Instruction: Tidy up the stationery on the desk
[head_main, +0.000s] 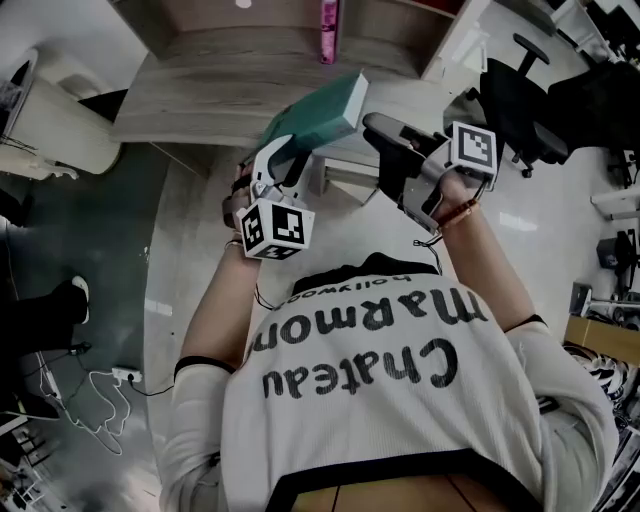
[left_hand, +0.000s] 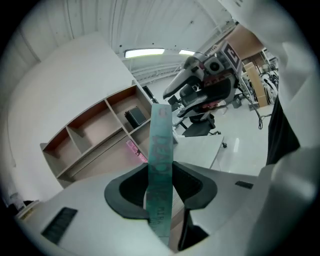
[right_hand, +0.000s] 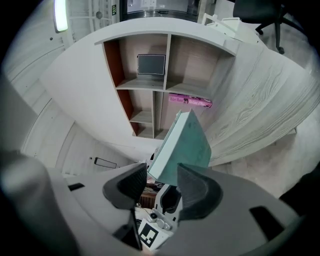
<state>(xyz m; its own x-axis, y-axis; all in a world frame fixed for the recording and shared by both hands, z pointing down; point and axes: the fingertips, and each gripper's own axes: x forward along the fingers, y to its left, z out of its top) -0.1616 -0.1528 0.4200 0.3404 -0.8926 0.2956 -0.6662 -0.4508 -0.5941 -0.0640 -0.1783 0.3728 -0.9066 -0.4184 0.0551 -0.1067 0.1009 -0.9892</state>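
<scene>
A teal hardcover book (head_main: 322, 112) is held up in the air over the desk, tilted. My left gripper (head_main: 288, 155) is shut on its lower edge; in the left gripper view the book (left_hand: 161, 150) stands edge-on between the two dark pads. My right gripper (head_main: 378, 128) hovers just right of the book, jaws open with nothing pressed between them. In the right gripper view the book (right_hand: 182, 145) shows just beyond the gap of the right gripper (right_hand: 159, 189), with the left gripper (right_hand: 161, 212) below it.
A wooden cubby shelf (right_hand: 160, 85) stands on the pale wood desk (head_main: 220, 85); it holds a pink book (right_hand: 190, 100) and a dark box (right_hand: 151, 64). Black office chairs (head_main: 520, 100) stand to the right. Cables (head_main: 100, 400) lie on the floor at left.
</scene>
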